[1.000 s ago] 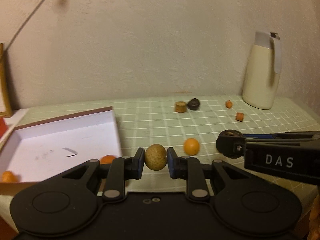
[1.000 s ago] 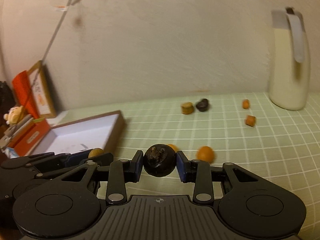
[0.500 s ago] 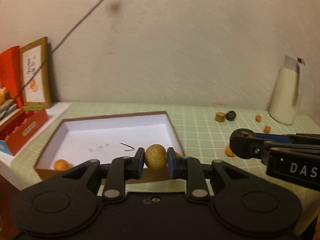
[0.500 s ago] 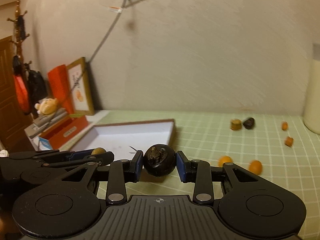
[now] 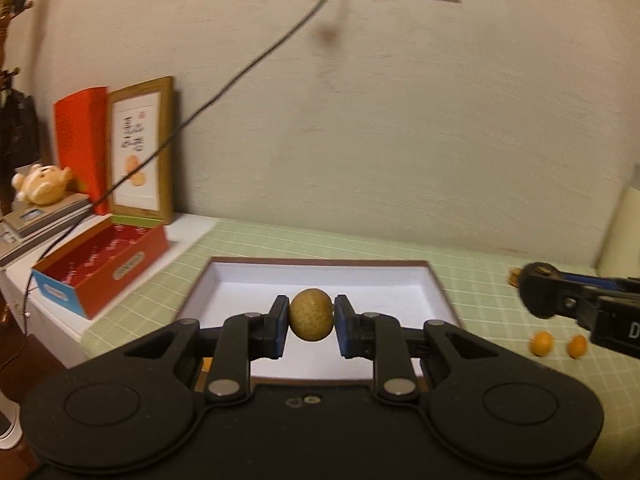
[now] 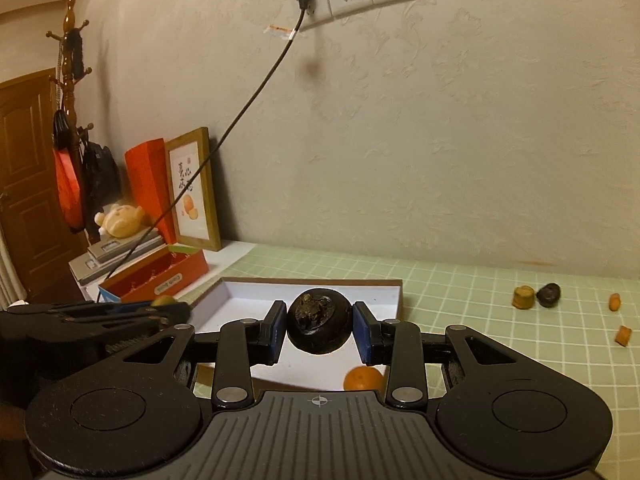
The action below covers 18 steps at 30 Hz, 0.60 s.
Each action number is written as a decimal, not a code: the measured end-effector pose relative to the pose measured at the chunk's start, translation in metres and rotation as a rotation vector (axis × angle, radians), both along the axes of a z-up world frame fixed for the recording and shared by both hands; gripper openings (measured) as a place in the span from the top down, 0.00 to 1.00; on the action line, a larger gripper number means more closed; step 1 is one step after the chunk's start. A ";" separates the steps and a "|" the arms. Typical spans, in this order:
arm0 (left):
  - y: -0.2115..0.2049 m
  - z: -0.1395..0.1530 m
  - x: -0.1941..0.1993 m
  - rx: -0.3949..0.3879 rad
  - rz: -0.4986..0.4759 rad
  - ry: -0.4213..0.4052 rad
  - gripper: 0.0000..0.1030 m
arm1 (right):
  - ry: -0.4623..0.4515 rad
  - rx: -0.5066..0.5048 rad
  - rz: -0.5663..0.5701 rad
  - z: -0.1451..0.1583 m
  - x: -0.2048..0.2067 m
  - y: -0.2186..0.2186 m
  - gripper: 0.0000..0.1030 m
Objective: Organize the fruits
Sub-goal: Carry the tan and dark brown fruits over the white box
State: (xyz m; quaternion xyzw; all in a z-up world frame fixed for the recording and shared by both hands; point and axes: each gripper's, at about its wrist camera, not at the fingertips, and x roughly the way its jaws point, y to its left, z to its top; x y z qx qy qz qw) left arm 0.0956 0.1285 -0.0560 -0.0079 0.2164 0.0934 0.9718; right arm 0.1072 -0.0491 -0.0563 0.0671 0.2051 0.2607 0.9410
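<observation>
At the far left, a red carton (image 5: 100, 270) lies just beside the brown-rimmed box (image 5: 436, 280), with a framed picture (image 5: 138, 152) leaning on the wall behind it and a dark cable (image 5: 240, 76) slanting down from the wall socket above. The box sits on the green checked table (image 5: 496, 292), its white floor mostly bare; in the right wrist view one orange fruit (image 6: 363, 378) lies in its near right corner. The left tool (image 5: 311, 320) is clenched on a round tan fruit (image 5: 311, 319), dull and finely speckled, held in front of the box's open middle. The right tool (image 6: 319, 322) grips a dark, nearly black fruit (image 6: 319, 320) with a rough, crinkled crown facing the camera, held in front of the box's right half. In the left wrist view, two small orange fruits (image 5: 541, 343) rest close together on the open table to the right of the box. Farther right, near the wall, a tan stubby piece (image 6: 524, 297) touches or nearly touches a dark fruit (image 6: 548, 294), and two small orange pieces (image 6: 615, 302) lie apart from them, with bare cloth between these and the box.
</observation>
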 end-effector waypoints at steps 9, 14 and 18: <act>0.048 -0.013 0.038 0.011 0.101 0.027 0.86 | 0.040 -0.023 -0.012 -0.018 0.050 0.025 0.65; 0.066 -0.025 0.063 0.000 0.129 0.060 0.86 | 0.075 -0.040 -0.036 -0.033 0.083 0.037 0.65; 0.075 -0.035 0.083 -0.010 0.134 0.090 0.85 | 0.096 -0.062 -0.061 -0.045 0.106 0.045 0.65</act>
